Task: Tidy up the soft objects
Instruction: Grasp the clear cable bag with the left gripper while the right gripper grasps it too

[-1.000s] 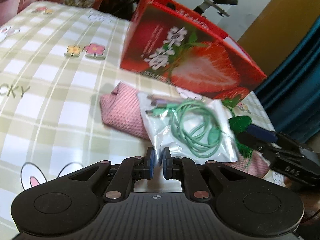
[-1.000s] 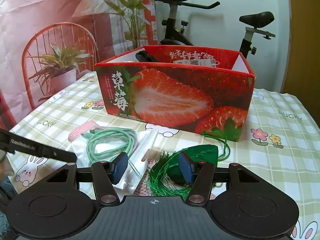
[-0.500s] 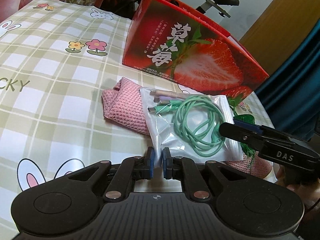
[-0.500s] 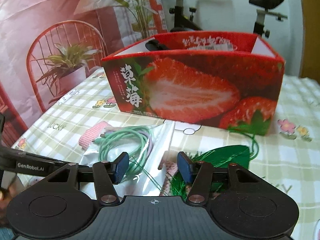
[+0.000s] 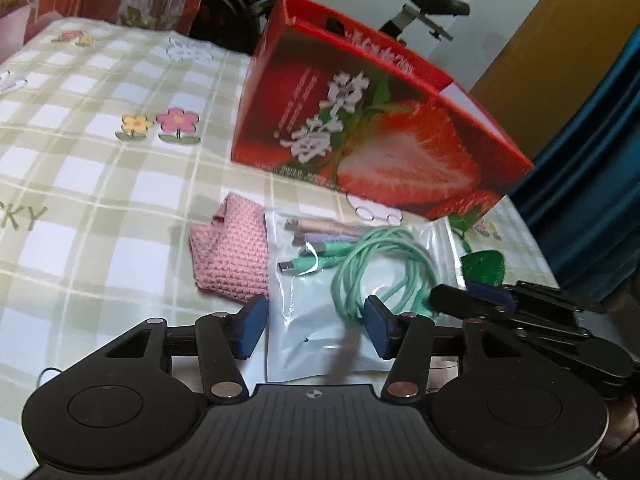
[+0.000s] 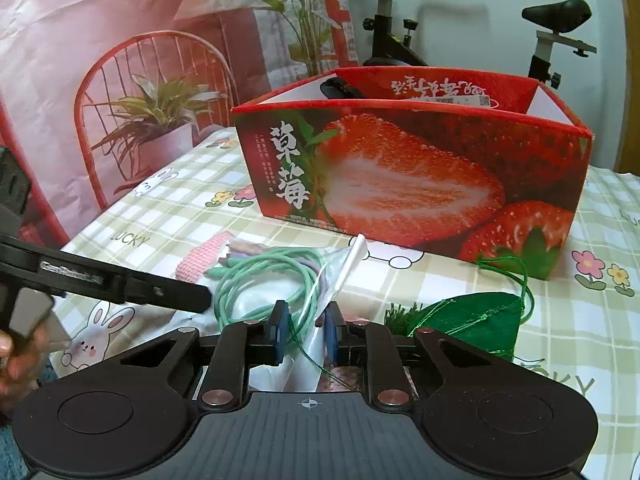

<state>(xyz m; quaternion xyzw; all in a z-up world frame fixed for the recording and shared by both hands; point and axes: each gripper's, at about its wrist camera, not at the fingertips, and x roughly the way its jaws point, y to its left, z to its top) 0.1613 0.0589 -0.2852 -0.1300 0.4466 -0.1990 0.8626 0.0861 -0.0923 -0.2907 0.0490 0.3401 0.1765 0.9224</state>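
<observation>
Nearest me, my left gripper (image 5: 312, 330) has just been opening; its jaws stand apart over the near edge of the plastic bag (image 5: 320, 344), pads not touching it. My right gripper (image 6: 304, 334) has just been closing, jaws narrowed around the bag's raised edge and a strand of green thread (image 6: 308, 356). I cannot tell whether the pads actually pinch the film yet.

The bag lies on the checked tablecloth (image 5: 100, 184), partly over a pink knitted cloth (image 5: 232, 256), with a coiled green cable (image 5: 376, 268) inside. Its long axis runs away from me toward the strawberry box (image 6: 408, 184); the plugs point left in the left view.

Risks, as I judge them: the slick film could slip out of a thin pinch; the thread could come along, dragging the green pouch (image 6: 480, 320); the cable's weight could swing the bag against the box wall.
</observation>
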